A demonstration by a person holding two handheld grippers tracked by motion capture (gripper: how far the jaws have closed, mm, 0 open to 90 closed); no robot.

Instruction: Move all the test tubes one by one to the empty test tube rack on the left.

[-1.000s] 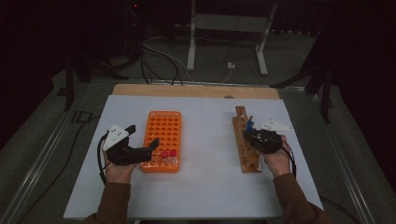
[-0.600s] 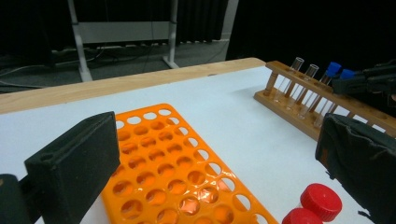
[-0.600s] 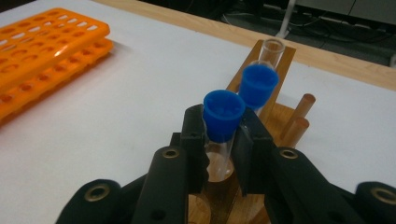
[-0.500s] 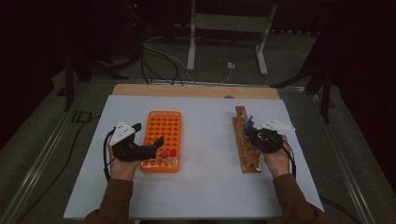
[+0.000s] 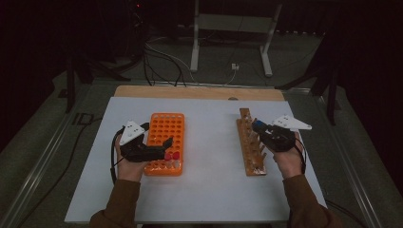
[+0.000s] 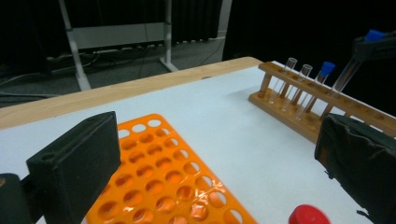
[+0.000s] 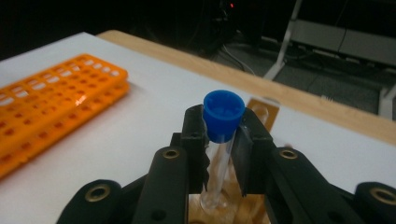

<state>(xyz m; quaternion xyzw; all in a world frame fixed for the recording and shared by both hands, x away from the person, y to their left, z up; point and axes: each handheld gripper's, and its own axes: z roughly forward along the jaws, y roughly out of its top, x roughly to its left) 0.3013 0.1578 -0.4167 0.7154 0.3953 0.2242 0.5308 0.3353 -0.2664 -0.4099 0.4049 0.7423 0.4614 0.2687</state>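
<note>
Over at the counter's right edge the right gripper [image 7: 219, 154] is clamped on a blue-capped tube [image 7: 223, 116] lifting out of the wooden rack [image 5: 251, 147], so next it probably needs carrying across to the orange rack [image 5: 164, 142], where the left gripper [image 5: 165, 148] waits with jaws wide open.

We see an orange rack [image 5: 165, 137], a brown wooden rack [image 5: 250, 148], a blue cap [image 7: 223, 114] and a red cap [image 6: 308, 215].

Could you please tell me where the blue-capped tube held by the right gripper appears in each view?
High view: blue-capped tube right of centre, above the wooden rack.
Left gripper view: top right corner, over the rack.
Right gripper view: centre, between the jaws.
Shared landmark: orange rack.
</note>
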